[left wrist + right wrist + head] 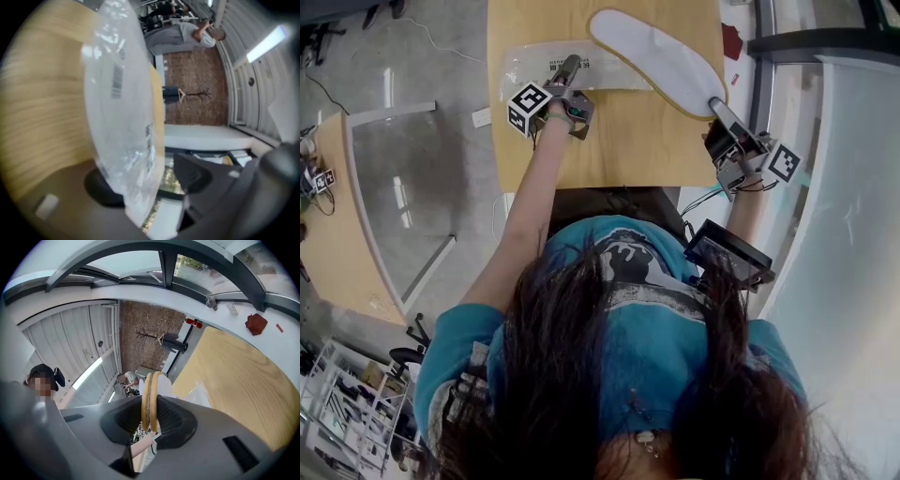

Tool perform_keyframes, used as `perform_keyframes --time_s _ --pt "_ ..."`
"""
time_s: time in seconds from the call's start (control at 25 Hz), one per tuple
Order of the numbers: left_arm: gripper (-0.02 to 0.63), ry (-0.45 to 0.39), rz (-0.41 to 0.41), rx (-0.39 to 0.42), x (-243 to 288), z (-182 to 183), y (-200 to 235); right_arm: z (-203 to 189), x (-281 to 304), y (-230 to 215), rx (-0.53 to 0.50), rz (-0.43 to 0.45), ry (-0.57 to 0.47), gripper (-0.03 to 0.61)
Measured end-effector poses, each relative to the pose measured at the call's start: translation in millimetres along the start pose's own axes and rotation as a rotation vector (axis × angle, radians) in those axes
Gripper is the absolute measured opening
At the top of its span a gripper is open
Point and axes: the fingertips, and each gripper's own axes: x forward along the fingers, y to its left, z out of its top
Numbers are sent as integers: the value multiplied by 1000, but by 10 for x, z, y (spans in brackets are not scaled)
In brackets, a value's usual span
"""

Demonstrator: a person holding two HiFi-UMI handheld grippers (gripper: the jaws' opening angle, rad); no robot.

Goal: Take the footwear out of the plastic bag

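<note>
Left arm extended forward, forearm bare; left gripper jaws apart, clear plastic bag slack between them, not pinched. Right arm bent, out to the side; right gripper jaws clamped on tan-rimmed white slipper edge.

No legible text; plastic bag print, barcode blurred.

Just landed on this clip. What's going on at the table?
A person at a wooden table works with a handheld gripper in each hand. The right gripper is clamped on one end of a flat white pair of slippers, which lies on the table and looks free of the plastic bag. The left gripper is at the bag, its fingers apart with the bag's edge between them, not pinched.
</note>
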Motion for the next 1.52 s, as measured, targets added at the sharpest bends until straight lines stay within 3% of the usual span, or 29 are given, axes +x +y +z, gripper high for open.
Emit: perform_keyframes --time_s 0.16,0.32,0.52,0.64,1.0,1.2,1.52 --pt "316 32 101 -101 -65 -112 54 -47 132 -50 28 0 11 83" --pt "341 27 50 -250 -42 -172 2 -192 351 -311 144 -22 8 83" --pt "341 7 38 -284 -65 -185 56 -524 602 -831 358 -119 -14 83" --pt "341 -4 21 -335 -92 -177 94 -745 757 -997 427 -156 5 83" --pt "341 -23 30 -371 -164 -134 134 -1039 981 -1348 407 -339 59 83" --pt "362 14 22 -390 -211 -184 94 -1117 934 -1584 285 -483 105 84" --pt "362 121 -12 -376 -508 -414 -64 -1112 960 -1671 253 -517 77 84"
